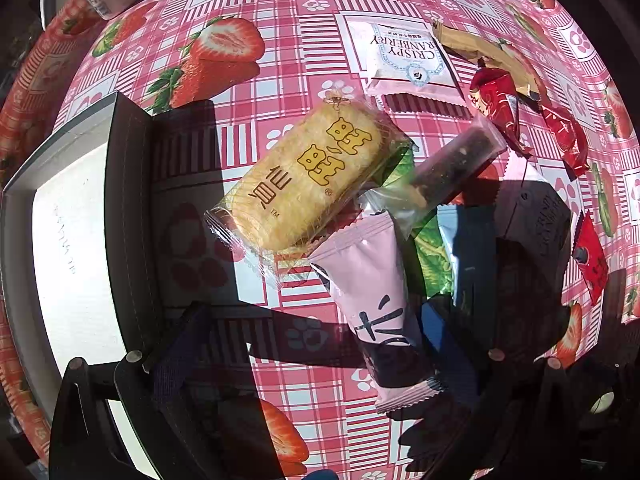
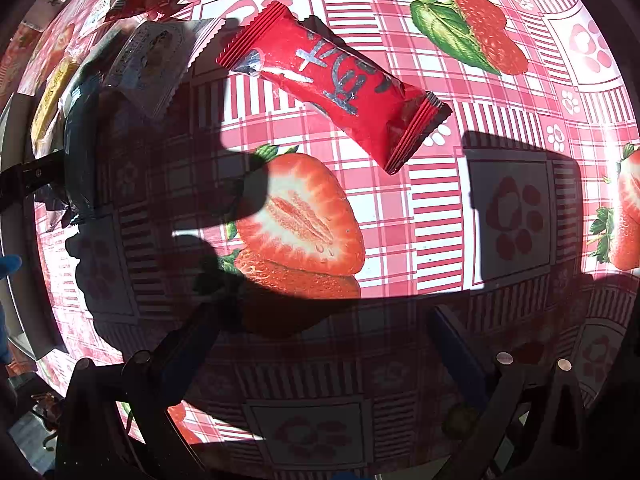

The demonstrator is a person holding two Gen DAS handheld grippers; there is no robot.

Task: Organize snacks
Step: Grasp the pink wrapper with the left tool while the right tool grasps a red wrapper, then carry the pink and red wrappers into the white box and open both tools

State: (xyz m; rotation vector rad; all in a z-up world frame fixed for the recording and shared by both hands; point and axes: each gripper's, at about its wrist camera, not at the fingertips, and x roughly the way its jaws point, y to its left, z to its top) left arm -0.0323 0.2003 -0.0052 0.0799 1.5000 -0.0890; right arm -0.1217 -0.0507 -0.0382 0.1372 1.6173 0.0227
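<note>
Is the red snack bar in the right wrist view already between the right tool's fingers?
No, the red snack bar lies on the tablecloth ahead of the open right tool.

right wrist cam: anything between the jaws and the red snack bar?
No snack. In the right wrist view only bare strawberry tablecloth and shadow separate the open right gripper from the red snack bar.

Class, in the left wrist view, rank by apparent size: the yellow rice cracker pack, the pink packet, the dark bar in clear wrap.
1. yellow rice cracker pack
2. pink packet, nearly as large; closeness to the camera may inflate it
3. dark bar, smallest
</note>
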